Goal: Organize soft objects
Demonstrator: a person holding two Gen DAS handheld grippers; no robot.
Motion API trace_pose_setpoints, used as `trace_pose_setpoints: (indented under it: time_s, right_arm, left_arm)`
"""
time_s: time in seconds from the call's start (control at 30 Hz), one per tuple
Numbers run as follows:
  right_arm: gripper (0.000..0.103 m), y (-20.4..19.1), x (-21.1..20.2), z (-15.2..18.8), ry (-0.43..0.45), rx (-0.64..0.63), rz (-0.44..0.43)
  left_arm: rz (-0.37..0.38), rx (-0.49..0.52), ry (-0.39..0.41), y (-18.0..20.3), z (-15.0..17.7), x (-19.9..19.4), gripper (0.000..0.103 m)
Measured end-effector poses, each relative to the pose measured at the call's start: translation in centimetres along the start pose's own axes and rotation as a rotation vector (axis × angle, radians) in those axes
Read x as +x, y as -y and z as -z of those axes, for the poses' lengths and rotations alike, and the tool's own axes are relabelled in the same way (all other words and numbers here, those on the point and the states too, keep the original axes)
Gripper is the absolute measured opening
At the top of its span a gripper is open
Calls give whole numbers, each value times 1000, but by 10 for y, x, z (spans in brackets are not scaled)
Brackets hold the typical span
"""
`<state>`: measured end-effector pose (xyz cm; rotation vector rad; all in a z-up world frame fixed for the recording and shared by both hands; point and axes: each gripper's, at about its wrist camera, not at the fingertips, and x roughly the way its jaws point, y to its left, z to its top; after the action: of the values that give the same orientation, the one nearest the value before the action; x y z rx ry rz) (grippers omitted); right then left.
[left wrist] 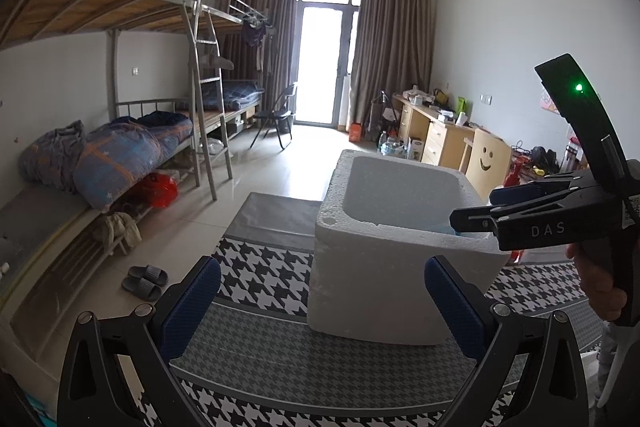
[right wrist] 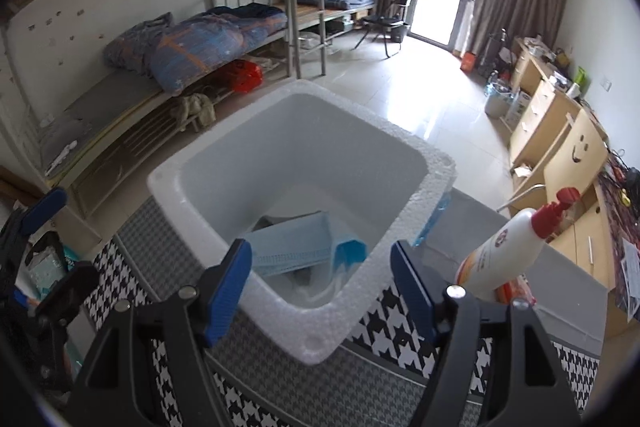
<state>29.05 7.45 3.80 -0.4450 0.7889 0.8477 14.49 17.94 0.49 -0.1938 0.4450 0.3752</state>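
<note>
A white foam box (left wrist: 384, 267) stands on a houndstooth-patterned table (left wrist: 264, 347). In the right wrist view the box (right wrist: 320, 347) holds light blue face masks (right wrist: 292, 247) on its bottom, and another light blue piece (right wrist: 434, 223) hangs at the outer side of its right rim. My left gripper (left wrist: 324, 303) is open and empty in front of the box's near side. My right gripper (right wrist: 320, 291) is open and empty, held above the box's near corner; it also shows in the left wrist view (left wrist: 480, 211) over the box's right edge.
A white bottle with a red cap (right wrist: 508, 251) stands on the table right of the box. Bunk beds with bedding (left wrist: 120, 155) line the left wall, slippers (left wrist: 146, 281) lie on the floor, and desks (left wrist: 444, 135) run along the right wall.
</note>
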Motion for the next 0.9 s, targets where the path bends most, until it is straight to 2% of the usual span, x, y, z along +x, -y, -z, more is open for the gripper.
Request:
trace_pose_setpoints:
  time_s: [0.5,0.63,0.9]
  right_arm:
    - [76,5,-32,17,112,57,-8]
    - [88,6,-49,25,161,76,-11]
    - [90,6,-73,39,227,90,-12]
  left_arm:
    - [28,17,19,16,0,-15,102]
    - [46,32,33,23,-2,-23,102]
    - [71,52,58,32,-6,-37,102]
